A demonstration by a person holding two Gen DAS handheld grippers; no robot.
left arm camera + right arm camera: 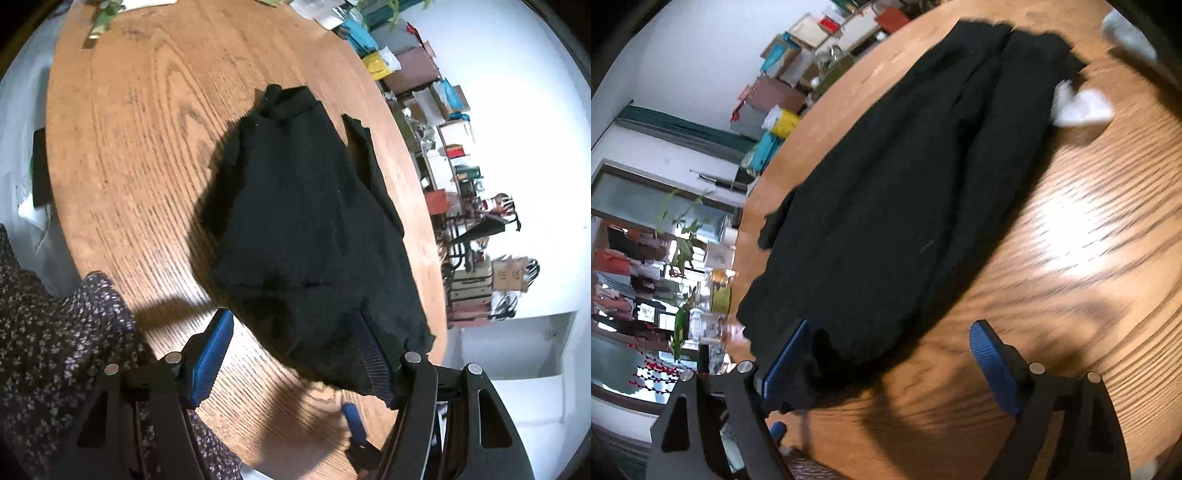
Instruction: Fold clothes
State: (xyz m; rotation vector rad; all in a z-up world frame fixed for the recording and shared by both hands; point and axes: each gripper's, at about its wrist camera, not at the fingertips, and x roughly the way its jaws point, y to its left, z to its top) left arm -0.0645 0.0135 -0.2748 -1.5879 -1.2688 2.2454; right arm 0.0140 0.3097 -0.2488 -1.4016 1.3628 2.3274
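Garment: we find a black garment (295, 229) lying on the wooden tabletop (140, 147), spread lengthwise with one narrow end far from the left tongs.
Left tongs (295, 354): fingers apart; the near hem lies between them, and the right-hand blue pad (373, 354) touches the cloth.
Right tongs (890, 362): fingers apart; the left pad (786, 358) sits against a bunched corner of the garment, the right pad (993, 365) over bare wood.
Edges: in the left view, one side of the garment runs close to the tabletop rim; a loose strip lies beside it.
Open room: we note broad bare wood on the garment's other side.
Other items: a white crumpled piece (1078, 107) touches the garment's far end; a patterned sleeve (55, 332) is beside the left tongs.
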